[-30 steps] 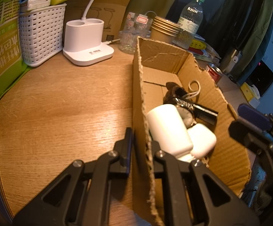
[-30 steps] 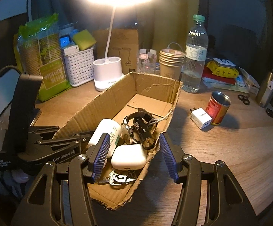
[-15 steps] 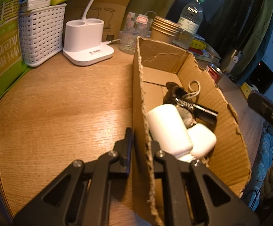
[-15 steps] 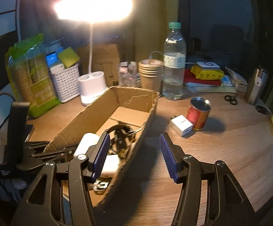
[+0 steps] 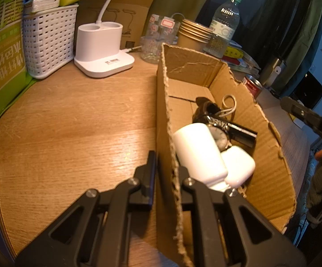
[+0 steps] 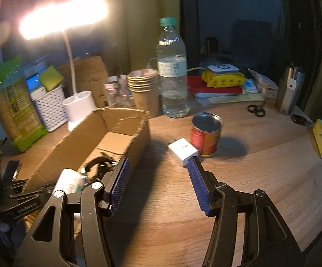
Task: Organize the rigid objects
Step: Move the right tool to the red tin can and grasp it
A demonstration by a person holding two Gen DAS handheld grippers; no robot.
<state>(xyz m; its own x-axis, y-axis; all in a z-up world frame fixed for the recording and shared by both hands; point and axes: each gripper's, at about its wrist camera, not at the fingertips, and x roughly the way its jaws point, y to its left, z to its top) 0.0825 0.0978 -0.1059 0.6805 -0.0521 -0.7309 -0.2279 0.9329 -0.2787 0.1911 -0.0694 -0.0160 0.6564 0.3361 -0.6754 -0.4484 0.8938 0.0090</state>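
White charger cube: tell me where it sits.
In the right wrist view, the white charger cube lies on the table between the cardboard box and the red can.

L gripper (image 5: 164,169) jaws clamp cardboard box (image 5: 269,166) wall; white cases, watch inside.

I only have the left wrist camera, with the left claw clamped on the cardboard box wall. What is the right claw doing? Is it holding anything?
Observer: No. The right claw is open and empty, over the table beside the cardboard box.
Operator: Anything loose out there to box up?
Observer: A white charger cube lies on the table right beside the red can, just beyond the tip of the claw's right finger.
Operator: Anything else small nearby?
Observer: Black scissors lie farther back, near a metal flask.
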